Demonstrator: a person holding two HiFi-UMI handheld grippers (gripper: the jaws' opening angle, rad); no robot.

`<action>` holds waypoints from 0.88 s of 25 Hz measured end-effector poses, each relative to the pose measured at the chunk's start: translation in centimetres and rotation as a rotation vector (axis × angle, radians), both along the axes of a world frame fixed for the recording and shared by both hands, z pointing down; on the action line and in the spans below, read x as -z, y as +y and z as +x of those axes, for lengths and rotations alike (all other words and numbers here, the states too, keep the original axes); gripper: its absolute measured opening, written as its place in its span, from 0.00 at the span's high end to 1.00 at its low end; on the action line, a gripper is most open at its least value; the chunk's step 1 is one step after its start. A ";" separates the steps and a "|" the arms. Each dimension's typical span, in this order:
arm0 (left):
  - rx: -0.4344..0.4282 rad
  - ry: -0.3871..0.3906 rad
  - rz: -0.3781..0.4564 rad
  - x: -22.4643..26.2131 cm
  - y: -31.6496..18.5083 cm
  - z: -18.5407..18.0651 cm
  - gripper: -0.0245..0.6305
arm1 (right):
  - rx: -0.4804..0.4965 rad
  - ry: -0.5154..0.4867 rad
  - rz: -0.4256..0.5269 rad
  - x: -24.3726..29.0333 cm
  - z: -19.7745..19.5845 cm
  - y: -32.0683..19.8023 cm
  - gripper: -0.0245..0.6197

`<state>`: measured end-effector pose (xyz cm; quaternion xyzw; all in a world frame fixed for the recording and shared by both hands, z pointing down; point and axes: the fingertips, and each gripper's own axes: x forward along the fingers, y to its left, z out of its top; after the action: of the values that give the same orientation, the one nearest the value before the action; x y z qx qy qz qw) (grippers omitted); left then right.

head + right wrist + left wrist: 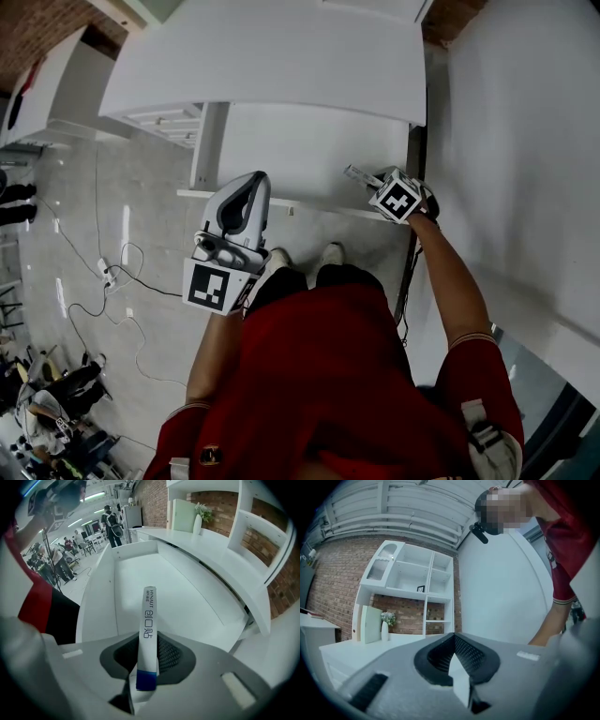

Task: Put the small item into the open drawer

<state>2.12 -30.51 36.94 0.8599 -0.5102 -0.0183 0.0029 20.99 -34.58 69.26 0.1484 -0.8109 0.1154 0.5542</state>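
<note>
Nearest to me is the person's red shirt (319,375), with both arms reaching out ahead of it. The right gripper (146,660) has its jaws closed on the small item (148,616), a thin, flat white strip with print on it and a blue end. The pads pinch it near the blue end, so most of its length sticks out free, which I judge makes it easy to lay down. Its long axis runs straight along the jaws, with the white tip pointing away from the gripper and over the pale floor of the open drawer (187,602). It hangs above the drawer's near right part, apparently not touching it. The left gripper (457,665) is on the near left, jaws together on nothing, idle and clear of the drawer.
</note>
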 end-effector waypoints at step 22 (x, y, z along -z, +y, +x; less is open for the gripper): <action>-0.097 0.024 -0.006 -0.9 -0.6 0.6 0.96 | -0.076 -0.125 0.097 5.0 -0.7 -0.6 0.73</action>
<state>2.70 -31.10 37.84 0.8832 -0.4680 -0.0270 0.0125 20.28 -35.18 64.28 0.1982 -0.8423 0.1060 0.4899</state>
